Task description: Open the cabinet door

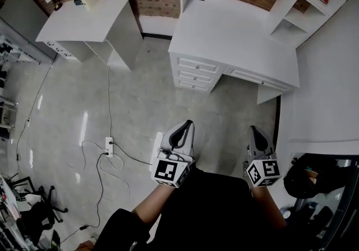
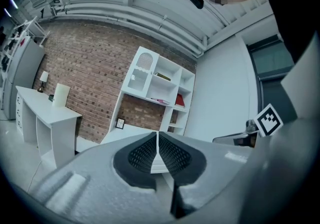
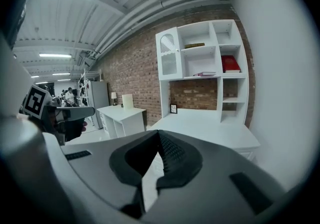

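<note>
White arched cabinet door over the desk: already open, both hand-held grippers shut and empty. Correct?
Not open: the right gripper view shows the white arched cabinet door closed. The left hand-held gripper and right hand-held gripper are shut and empty.

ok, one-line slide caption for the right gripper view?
Right gripper, jaws shut and empty, faces the white shelf hutch against the red brick wall; its arched white cabinet door is closed.

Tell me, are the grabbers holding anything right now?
No, nothing. The left gripper and the right gripper both have their jaws shut together with nothing between them. The cabinet door is far ahead of them, untouched.
</note>
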`<state>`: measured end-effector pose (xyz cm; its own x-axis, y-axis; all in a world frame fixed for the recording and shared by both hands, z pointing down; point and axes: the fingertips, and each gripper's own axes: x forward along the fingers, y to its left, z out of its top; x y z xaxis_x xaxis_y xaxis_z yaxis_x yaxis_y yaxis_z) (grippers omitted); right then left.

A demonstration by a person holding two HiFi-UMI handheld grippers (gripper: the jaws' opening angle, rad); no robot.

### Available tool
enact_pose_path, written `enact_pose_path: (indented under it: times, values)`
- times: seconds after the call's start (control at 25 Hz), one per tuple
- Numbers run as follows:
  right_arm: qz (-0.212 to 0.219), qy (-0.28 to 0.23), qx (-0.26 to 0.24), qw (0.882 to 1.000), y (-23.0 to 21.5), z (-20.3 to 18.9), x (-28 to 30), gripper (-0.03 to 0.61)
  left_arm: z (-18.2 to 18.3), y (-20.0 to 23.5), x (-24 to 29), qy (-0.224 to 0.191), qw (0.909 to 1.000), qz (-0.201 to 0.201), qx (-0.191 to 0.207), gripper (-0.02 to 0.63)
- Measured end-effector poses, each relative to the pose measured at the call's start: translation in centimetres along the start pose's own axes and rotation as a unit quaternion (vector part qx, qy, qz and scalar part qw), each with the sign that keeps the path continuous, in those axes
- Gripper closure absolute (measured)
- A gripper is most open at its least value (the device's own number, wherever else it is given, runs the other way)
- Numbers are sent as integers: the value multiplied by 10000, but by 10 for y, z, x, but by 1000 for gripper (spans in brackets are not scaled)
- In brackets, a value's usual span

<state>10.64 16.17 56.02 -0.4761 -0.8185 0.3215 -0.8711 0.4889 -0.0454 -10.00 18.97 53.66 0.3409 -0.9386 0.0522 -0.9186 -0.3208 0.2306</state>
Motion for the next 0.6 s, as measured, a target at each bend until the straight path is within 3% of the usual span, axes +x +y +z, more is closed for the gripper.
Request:
enact_pose_path:
  times: [0.24, 0.4, 0.6]
  values:
    - [117, 348, -222, 9991, 14, -3, 24, 584, -4, 35, 15, 98, 9999, -37, 5, 589]
    - [-57, 697, -164, 9974, 2, -17, 23, 584, -7, 41, 19, 131, 9999, 22, -44, 589]
    - [147, 546, -129, 9983, -2, -14, 43, 584, -12, 41, 27, 99, 9998, 112, -98, 589]
